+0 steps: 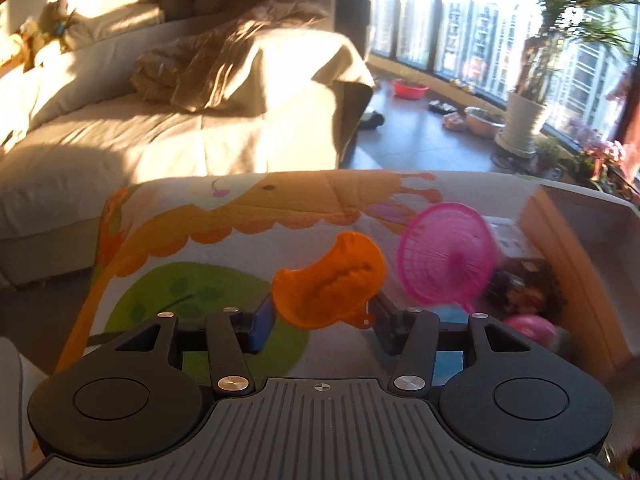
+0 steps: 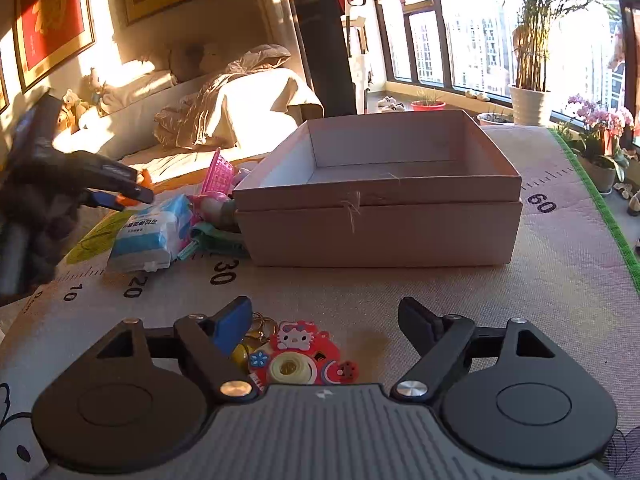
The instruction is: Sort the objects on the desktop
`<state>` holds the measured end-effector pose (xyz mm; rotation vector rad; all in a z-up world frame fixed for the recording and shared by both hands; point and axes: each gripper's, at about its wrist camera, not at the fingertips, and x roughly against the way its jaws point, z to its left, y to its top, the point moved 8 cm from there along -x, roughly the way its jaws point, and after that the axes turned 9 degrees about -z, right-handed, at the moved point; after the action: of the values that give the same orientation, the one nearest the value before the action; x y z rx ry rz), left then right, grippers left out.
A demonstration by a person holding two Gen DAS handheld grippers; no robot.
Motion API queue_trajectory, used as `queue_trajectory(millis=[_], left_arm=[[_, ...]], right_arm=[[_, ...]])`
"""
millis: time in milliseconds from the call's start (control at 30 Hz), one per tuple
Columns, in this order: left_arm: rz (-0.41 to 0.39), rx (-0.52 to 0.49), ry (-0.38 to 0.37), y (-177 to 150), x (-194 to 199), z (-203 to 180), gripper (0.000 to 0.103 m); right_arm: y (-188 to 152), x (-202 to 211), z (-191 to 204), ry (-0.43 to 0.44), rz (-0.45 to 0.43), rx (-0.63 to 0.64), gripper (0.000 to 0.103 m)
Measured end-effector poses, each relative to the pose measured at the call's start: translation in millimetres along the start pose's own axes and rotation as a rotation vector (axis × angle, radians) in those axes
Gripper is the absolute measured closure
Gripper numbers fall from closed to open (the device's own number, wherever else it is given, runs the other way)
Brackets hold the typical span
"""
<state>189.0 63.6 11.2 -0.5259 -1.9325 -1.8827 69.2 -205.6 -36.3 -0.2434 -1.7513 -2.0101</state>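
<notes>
My left wrist view rides above the mat, facing the sofa and windows, close on the box at its right edge. My right wrist view sits low over the mat, facing the box square-on. Both share box, sofa, windows.

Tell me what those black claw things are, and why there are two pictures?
They are two-finger grabbers a person holds, one per hand. Each has a camera looking along its fingers, so each picture is one grabber's view. The left gripper is pinching an orange plastic scoop-shaped toy above the cartoon-printed mat. The right gripper is open over a red cartoon-cat rubber keychain. Ahead sit a pale open cardboard box, a blue-and-white tissue packet and a pink plastic toy basket.
</notes>
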Motion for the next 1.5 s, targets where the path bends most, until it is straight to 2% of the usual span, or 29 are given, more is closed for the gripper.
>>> queue_trajectory(millis=[67, 133, 233, 333, 433, 500, 533, 667, 733, 867, 967, 1033, 1200, 1400, 1500], left_arm=[[-0.044, -0.023, -0.082, -9, 41, -18, 0.047], [-0.049, -0.033, -0.171, -26, 73, -37, 0.047], [-0.004, -0.059, -0.267, -63, 99, -63, 0.047], [0.046, -0.112, -0.303, -98, 107, -81, 0.047], [0.068, -0.121, -0.317, -116, 107, -87, 0.045], [0.065, -0.117, -0.318, -121, 107, -86, 0.035], [0.049, -0.123, -0.311, -121, 106, -86, 0.026], [-0.059, -0.146, -0.296, -112, 106, -87, 0.008], [-0.064, -0.13, -0.327, -113, 104, -88, 0.007], [0.005, -0.111, -0.378, -123, 96, -88, 0.005], [0.012, -0.11, -0.401, -126, 97, -88, 0.002], [0.012, -0.128, -0.4, -128, 99, -90, 0.001], [0.02, -0.14, -0.405, -135, 109, -90, 0.001], [0.028, -0.182, -0.385, -147, 129, -94, 0.0], [0.038, -0.188, -0.368, -144, 125, -96, 0.0]], right_arm=[[0, 0, 3, 0.008, 0.003, 0.02, 0.018], [-1, -1, 9, 0.007, 0.014, 0.056, 0.017], [-3, 0, 18, 0.004, 0.029, 0.12, 0.017], [-8, 5, 22, 0.021, 0.06, 0.118, 0.017], [-9, 15, 22, 0.054, 0.071, 0.095, 0.017], [2, 23, 18, 0.046, 0.039, 0.089, 0.017], [13, 26, 14, 0.031, 0.012, 0.085, 0.017], [59, 18, 7, -0.018, -0.087, 0.08, 0.017], [78, 3, 8, -0.01, -0.105, 0.068, 0.017], [93, -40, 13, 0.011, -0.065, 0.041, 0.017], [88, -67, 22, 0.023, 0.007, 0.058, 0.017], [79, -76, 30, 0.07, 0.076, 0.02, 0.016], [69, -64, 49, 0.136, 0.104, 0.013, 0.016], [52, -29, 75, 0.253, 0.147, 0.026, 0.016], [48, -6, 79, 0.237, 0.088, 0.107, 0.016]])
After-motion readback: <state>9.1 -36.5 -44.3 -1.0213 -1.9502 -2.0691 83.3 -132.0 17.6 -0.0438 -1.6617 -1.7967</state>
